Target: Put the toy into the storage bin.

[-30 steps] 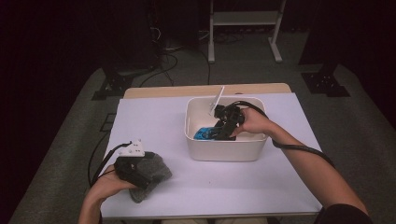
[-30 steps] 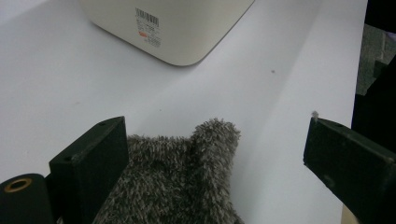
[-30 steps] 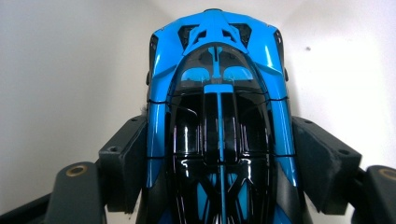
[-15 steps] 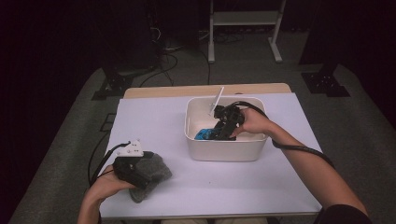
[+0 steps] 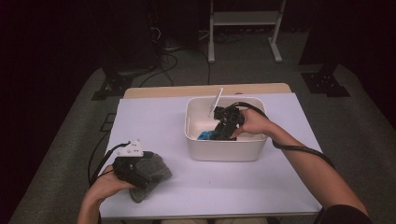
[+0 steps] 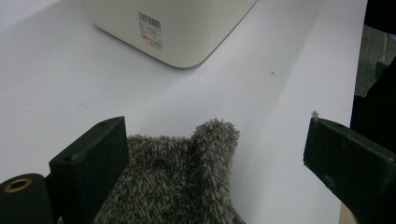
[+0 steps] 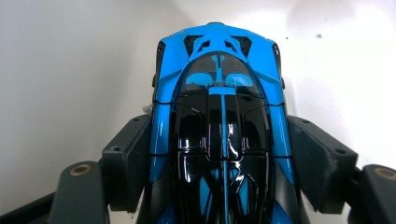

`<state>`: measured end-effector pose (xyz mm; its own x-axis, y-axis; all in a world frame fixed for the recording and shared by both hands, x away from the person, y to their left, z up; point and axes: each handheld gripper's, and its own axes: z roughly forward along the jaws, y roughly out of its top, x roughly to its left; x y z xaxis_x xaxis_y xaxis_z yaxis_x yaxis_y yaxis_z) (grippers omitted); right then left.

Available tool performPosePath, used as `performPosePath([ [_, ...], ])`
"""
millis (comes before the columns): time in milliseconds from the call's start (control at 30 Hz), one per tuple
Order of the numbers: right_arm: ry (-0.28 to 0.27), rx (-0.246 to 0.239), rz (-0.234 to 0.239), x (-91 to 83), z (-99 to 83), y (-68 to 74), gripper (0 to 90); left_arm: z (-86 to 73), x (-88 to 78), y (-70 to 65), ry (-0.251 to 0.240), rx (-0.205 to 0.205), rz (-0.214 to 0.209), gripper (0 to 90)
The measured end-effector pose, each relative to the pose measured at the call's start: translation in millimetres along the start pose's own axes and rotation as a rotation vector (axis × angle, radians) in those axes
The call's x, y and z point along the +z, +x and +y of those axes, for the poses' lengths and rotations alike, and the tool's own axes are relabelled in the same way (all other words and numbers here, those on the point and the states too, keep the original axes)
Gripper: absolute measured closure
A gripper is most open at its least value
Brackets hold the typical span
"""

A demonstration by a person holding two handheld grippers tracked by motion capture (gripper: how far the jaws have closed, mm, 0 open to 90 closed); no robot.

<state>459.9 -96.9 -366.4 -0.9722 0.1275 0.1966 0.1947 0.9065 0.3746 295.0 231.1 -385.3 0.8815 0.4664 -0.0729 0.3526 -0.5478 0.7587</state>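
Note:
A blue and black toy car (image 7: 219,93) lies inside a white bin (image 5: 224,151) at the table's middle right. My right gripper (image 7: 219,158) reaches down into the bin, its pads pressed against both flanks of the car; in the high view the right gripper (image 5: 220,131) hangs over the car (image 5: 204,136). A grey fuzzy cloth (image 5: 158,169) rests near the front left edge of the table. My left gripper (image 5: 137,176) sits low over it. The left gripper (image 6: 217,137) stands wide open, with the cloth (image 6: 187,182) lying between the jaws, nearer the left one.
A thin white stick (image 5: 216,101) leans out over the bin's far rim. The bin's barcode-labelled wall (image 6: 177,28) stands ahead of the left gripper. White table surface (image 5: 154,126) spreads between cloth and bin. Cables trail off the table's left and right sides.

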Motion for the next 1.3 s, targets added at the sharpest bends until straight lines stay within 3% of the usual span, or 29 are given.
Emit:
performPosePath([
  [733, 0.013, 0.036, 0.012, 1.0, 0.8, -1.9, 25.7, 0.4, -1.8, -0.8, -0.005, 0.002, 0.002, 6.3],
  [967, -0.019, 0.059, 0.012, -5.4, 0.8, -3.3, 27.9, 0.7, -1.9, -1.3, -0.005, 0.003, 0.002, 6.3],
  [1300, -0.062, 0.056, 0.001, -13.7, 0.4, -0.8, 28.0, 1.5, -2.9, -2.4, -0.012, 0.002, 0.006, 6.3],
])
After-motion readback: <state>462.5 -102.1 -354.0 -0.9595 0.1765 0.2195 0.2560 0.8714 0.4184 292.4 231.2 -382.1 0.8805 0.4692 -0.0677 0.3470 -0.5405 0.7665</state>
